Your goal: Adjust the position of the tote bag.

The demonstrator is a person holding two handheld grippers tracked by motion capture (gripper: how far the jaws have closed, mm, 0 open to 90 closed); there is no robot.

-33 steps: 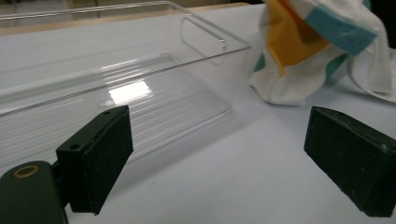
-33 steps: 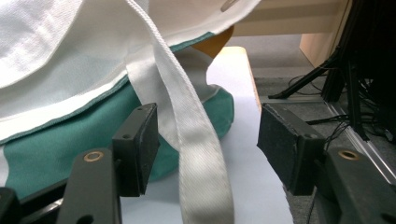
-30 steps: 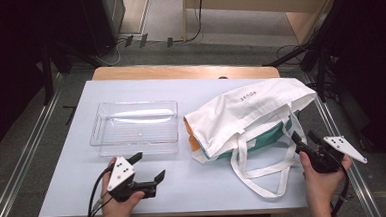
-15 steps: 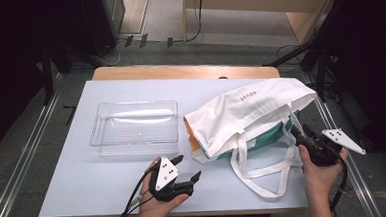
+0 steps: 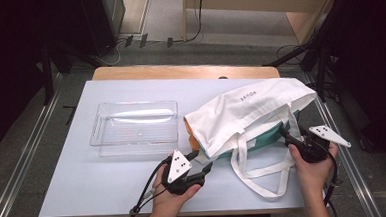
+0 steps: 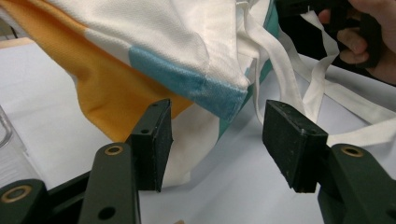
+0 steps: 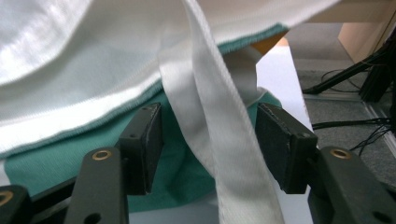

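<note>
A white tote bag (image 5: pixel 251 110) lies on its side on the white table, with orange cloth (image 5: pixel 193 138) and teal cloth (image 5: pixel 263 141) showing at its mouth. My left gripper (image 5: pixel 206 169) points at the bag's near left corner. Its jaws have just been closing and stand apart, with the bag's blue-and-orange corner (image 6: pixel 210 91) just beyond the pads, untouched. My right gripper (image 5: pixel 285 133) is at the bag's right side. Its jaws have just been opening, and a white strap (image 7: pixel 210 121) hangs between the pads (image 7: pixel 147 140) without being pressed.
A clear plastic tray (image 5: pixel 134 124) stands left of the bag, open side up. The bag's long white handles (image 5: pixel 264 177) loop over the table (image 5: pixel 85 184) toward its front edge. A wooden edge (image 5: pixel 179 71) runs behind the table, with floor cables beyond.
My left hand has carried its gripper rightward along the front of the table to the bag's mouth corner. The right gripper has stayed by the strap.
</note>
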